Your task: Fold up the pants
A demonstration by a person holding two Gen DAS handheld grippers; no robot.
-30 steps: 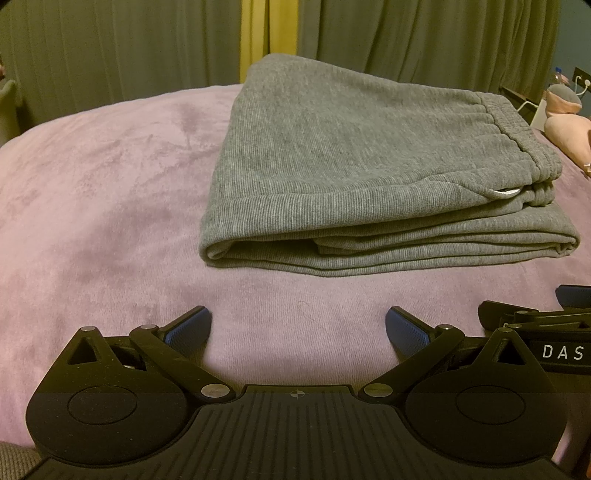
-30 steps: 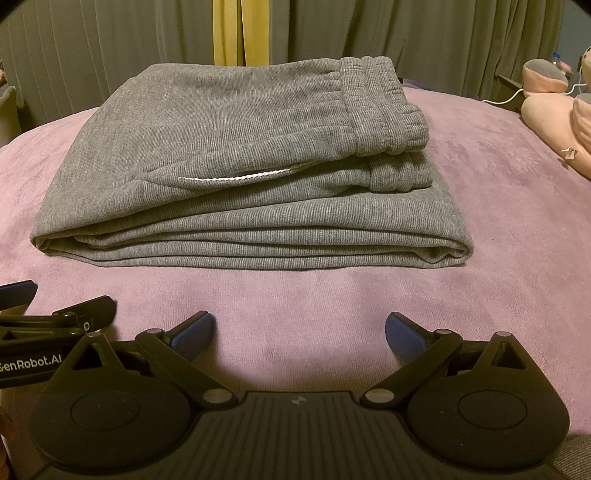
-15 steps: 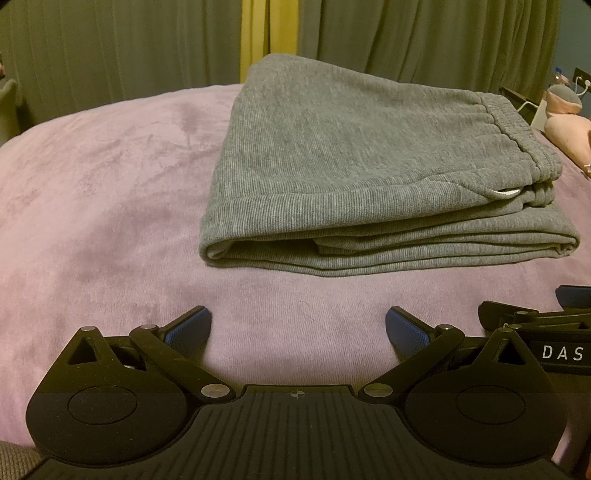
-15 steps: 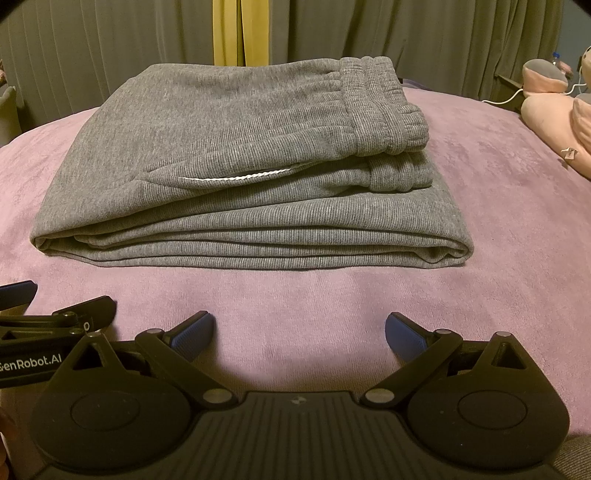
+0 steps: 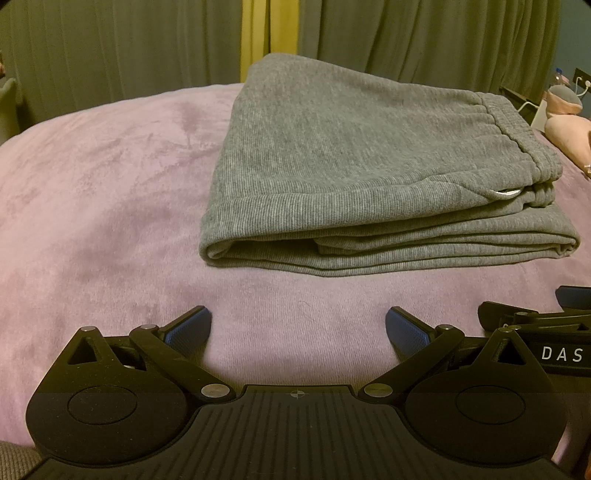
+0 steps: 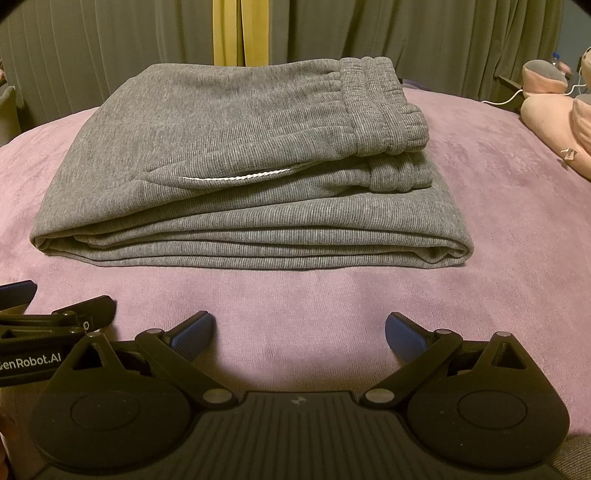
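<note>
Pants (image 6: 236, 177) folded — pocket's white edge (image 6: 236, 175) plainest from right wrist.

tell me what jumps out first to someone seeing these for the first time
The folded grey pants lie mid-frame on the pink blanket, waistband on top at the right. Both claws, left and right, sit open and empty in front of them. Pink plush toys lie at the far right.

A soft purple blanket (image 5: 92, 192) covers the bed. Behind it hang dark green curtains (image 6: 461, 40) with a yellow strip (image 6: 236, 33) between them. A pink plush toy (image 6: 554, 122) lies at the right, near a white cable (image 6: 511, 96).
</note>
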